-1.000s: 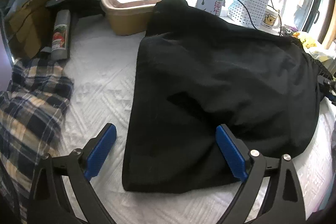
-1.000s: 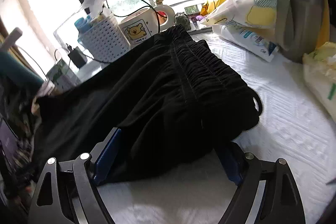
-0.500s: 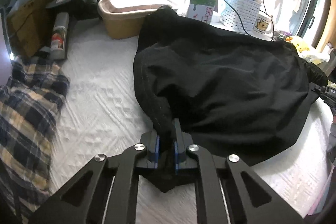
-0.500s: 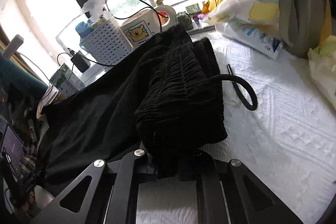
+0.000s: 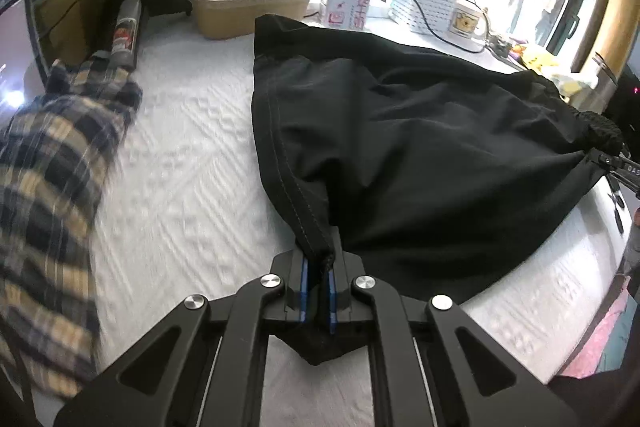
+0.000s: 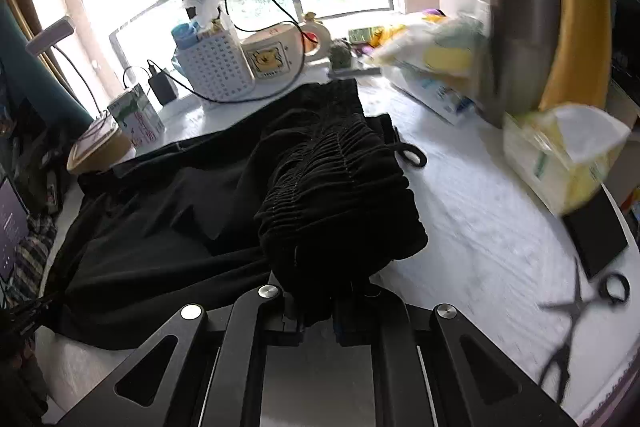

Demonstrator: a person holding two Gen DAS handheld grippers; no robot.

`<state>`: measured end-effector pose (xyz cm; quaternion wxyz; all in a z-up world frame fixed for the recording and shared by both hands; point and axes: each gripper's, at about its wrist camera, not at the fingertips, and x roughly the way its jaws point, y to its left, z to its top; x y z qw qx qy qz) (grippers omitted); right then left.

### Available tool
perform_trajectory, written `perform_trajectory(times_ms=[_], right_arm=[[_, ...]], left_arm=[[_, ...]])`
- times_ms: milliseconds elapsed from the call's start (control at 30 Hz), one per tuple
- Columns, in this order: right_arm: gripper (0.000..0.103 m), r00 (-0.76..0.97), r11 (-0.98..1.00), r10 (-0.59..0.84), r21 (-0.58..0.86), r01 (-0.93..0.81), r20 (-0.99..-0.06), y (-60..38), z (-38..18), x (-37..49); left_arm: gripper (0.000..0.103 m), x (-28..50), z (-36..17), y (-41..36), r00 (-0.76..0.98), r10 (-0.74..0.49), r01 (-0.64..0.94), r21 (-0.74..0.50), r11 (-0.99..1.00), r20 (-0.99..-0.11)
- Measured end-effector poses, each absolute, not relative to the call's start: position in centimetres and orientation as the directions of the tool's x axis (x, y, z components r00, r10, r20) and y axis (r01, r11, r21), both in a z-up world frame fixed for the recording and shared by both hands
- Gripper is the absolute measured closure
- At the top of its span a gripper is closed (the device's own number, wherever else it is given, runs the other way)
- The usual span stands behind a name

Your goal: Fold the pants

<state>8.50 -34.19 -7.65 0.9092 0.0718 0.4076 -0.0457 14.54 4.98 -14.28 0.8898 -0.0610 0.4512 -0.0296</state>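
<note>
Left gripper — clamped on hem corner of black pants; right gripper — clamped on bunched waistband, likely to carry one edge over. Pants spread on white bedcover. Beyond: plaid shirt, windowsill clutter.

left wrist cam: rides the left gripper, angled down, close over hem end of black pants, facing window.
right wrist cam: rides the right gripper, angled down, close at waistband end.
shared: pants, white basket, milk carton.
</note>
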Motion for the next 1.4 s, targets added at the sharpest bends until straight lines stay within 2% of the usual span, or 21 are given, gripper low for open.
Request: perform_trajectory(times_ms=[200,300,400,467,533,600,800,967,1100,1400], right_arm=[[0.094,0.646,0.981,-0.035,0.098,0.168,-0.763,-35.2,-9.4,6.7],[0.094,0.648,0.977,-0.024,0.121,0.178,-0.761,-35.5,-10.1,6.5],[0.087,0.671,0.982,-0.014,0.118,0.151,-0.741,-35.3,-9.0,6.0],[0.073,0.669,0.986,-0.044,0.075,0.148,-0.742,-35.2,-8.0,5.7],[0.044,0.687,0.987,-0.082,0.035,0.155,-0.722,-35.3,-6.6,5.1],[0.029,0.707,0.985,-0.113,0.015,0.172,-0.699,-35.9,-5.1,4.4],[0.028,0.732,0.983,-0.152,-0.025,0.182,-0.664,-36.6,-3.1,6.2],[0.028,0.687,0.991,-0.133,-0.095,0.093,-0.714,-33.8,-4.4,12.8],[0.028,0.666,0.988,-0.119,-0.154,0.007,-0.736,-30.9,-5.2,17.0],[0.028,0.663,0.990,-0.067,-0.130,-0.047,-0.746,-29.7,-5.8,21.3]], left_arm=[[0.091,13.7,-14.1,5.6,0.596,-0.155,0.009,-0.187,0.982,-0.788],[0.067,14.3,-13.2,6.3,0.612,-0.114,0.020,-0.129,0.991,-0.783],[0.065,15.1,-11.3,7.4,0.655,-0.077,0.026,-0.078,0.997,-0.752],[0.064,16.3,-10.1,8.0,0.672,-0.066,0.042,-0.050,0.998,-0.737],[0.064,17.8,-9.3,8.2,0.685,-0.072,0.074,-0.029,0.997,-0.725],[0.064,19.5,-9.1,8.0,0.684,-0.092,0.108,-0.024,0.994,-0.724],[0.064,23.7,-9.7,7.0,0.671,-0.135,0.165,-0.032,0.986,-0.729],[0.064,27.2,-10.7,5.6,0.637,-0.144,0.186,-0.031,0.982,-0.757],[0.064,30.0,-12.2,5.2,0.597,-0.097,0.161,0.001,0.987,-0.796],[0.065,33.9,-13.7,4.6,0.575,-0.071,0.187,0.046,0.981,-0.815]])
